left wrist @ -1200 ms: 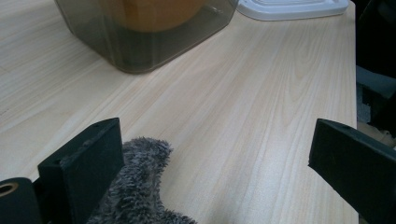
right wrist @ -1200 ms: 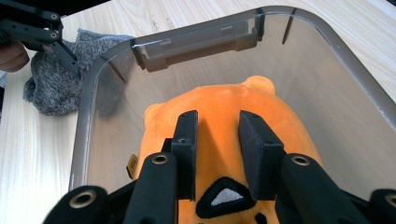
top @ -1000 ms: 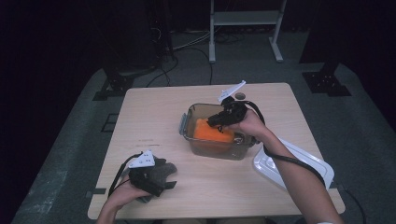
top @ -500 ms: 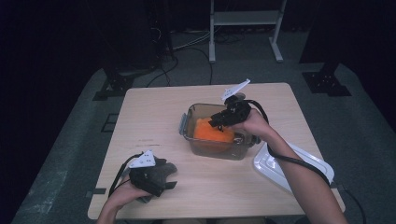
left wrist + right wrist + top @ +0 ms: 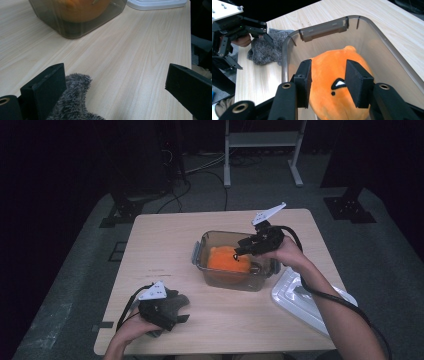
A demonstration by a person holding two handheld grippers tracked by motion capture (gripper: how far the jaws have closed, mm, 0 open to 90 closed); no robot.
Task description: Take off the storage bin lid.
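R claw (image 5: 328, 83) up off orange plush (image 5: 337, 82) in tub (image 5: 287, 50), jaws just opening, empty; L claw (image 5: 112, 85) wide.

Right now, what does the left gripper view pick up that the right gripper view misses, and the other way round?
The left gripper view adds the white lid, lying on the table beyond the box. The right gripper view looks down into the open clear container, so it adds the orange plush toy with its face, and the grey clip on the far rim. Both share the container, the orange toy inside it, the grey fuzzy cloth and the wooden table.
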